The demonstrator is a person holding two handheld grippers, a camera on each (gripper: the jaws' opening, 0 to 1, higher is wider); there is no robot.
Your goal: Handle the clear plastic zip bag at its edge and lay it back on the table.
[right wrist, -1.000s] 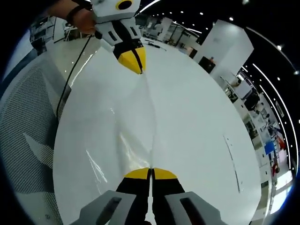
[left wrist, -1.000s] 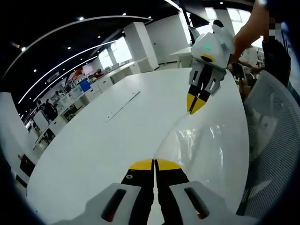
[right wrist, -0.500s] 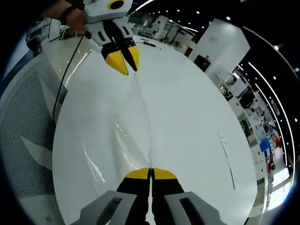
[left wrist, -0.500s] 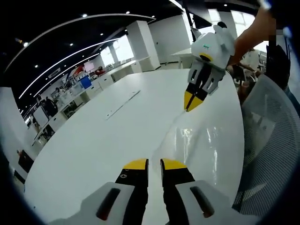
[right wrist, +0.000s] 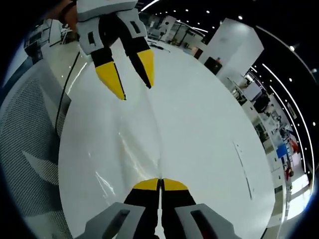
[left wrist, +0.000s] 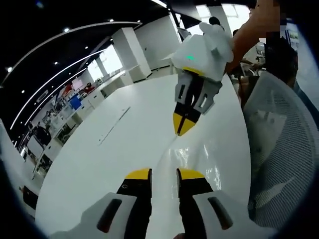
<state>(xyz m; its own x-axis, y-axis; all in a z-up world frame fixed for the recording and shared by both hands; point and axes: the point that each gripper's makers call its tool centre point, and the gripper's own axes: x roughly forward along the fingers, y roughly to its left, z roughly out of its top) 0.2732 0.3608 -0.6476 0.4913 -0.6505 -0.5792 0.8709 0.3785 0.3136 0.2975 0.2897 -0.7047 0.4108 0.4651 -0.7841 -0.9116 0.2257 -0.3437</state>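
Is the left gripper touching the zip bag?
Apart. In the right gripper view the left gripper is open, its fingers spread either side of the zip bag edge.

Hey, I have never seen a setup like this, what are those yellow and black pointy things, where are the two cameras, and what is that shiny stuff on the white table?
Those are handheld tongs with yellow tips, one in each of a person's hands, and a fisheye camera rides on each. In the left gripper view, the left tongs rise from the bottom with their jaws apart, gripping nothing. The right tongs come in from above. In the right gripper view, the right tongs rise from the bottom, shut on the edge of the clear plastic zip bag. That bag is the shiny stuff, spread over the round white table. The left tongs show at the top, open. A mesh-backed chair stands beside the table.
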